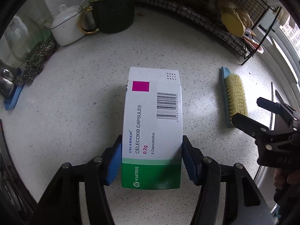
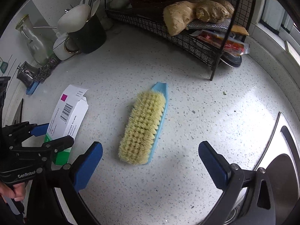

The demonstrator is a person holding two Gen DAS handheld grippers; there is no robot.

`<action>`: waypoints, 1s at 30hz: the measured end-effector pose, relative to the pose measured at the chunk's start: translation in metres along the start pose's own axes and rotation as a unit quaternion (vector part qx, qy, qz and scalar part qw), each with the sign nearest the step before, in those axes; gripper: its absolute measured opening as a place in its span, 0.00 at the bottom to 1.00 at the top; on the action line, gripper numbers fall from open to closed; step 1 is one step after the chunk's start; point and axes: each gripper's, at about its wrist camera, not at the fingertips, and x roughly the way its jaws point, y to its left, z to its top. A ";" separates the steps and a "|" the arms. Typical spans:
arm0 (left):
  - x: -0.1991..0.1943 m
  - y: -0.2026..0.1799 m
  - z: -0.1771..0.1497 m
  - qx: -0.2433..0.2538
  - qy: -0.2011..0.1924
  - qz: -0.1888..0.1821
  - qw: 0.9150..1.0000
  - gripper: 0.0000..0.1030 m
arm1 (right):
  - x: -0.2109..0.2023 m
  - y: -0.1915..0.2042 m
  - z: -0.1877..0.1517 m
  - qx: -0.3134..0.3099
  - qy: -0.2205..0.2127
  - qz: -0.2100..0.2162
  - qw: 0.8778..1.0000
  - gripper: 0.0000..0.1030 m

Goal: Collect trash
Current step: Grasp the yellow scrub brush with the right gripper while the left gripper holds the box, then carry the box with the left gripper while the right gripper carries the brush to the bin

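A white and green medicine box [image 1: 151, 112] with its end flap open sits between the blue pads of my left gripper [image 1: 151, 144], which press on both of its long sides just above the speckled counter [image 1: 84, 112]. In the right wrist view the box [image 2: 69, 116] and my left gripper [image 2: 54, 136] are at the left. My right gripper [image 2: 150, 148] stands wide open, with nothing between its fingers, over the near end of a blue scrubbing brush [image 2: 142, 127] lying bristles up. In the left wrist view that gripper [image 1: 249, 110] hovers by the brush [image 1: 235, 97].
A black wire rack [image 2: 187, 41] holding ginger [image 2: 196, 13] and packets stands at the back right. A black mug with utensils [image 2: 88, 35], a white lidded pot [image 1: 65, 28], a glass bottle [image 2: 33, 39] and a steel scourer [image 1: 35, 61] crowd the back left. A steel sink [image 2: 281, 168] lies at the right.
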 end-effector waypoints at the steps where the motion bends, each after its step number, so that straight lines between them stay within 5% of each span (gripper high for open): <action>1: -0.004 0.005 -0.002 -0.007 -0.004 0.006 1.000 0.54 | 0.003 0.003 0.002 -0.006 0.000 -0.003 1.000 0.99; 4: -0.017 0.016 -0.005 -0.025 -0.013 0.018 0.999 0.54 | 0.017 0.013 0.005 -0.025 0.001 -0.023 0.999 0.95; 8: -0.023 0.016 -0.015 -0.048 -0.016 0.021 0.999 0.54 | 0.029 0.020 0.006 -0.039 0.004 -0.034 0.999 0.75; 12: -0.028 0.014 -0.024 -0.050 -0.016 0.023 0.998 0.54 | 0.030 0.027 0.008 -0.053 -0.009 -0.050 0.997 0.41; 21: -0.056 0.003 -0.045 -0.035 -0.040 0.019 0.998 0.55 | -0.002 0.039 -0.009 -0.050 -0.013 -0.014 0.999 0.37; 30: -0.108 0.012 -0.100 -0.050 -0.070 0.010 0.996 0.55 | -0.060 0.066 -0.061 -0.071 -0.039 -0.006 0.997 0.36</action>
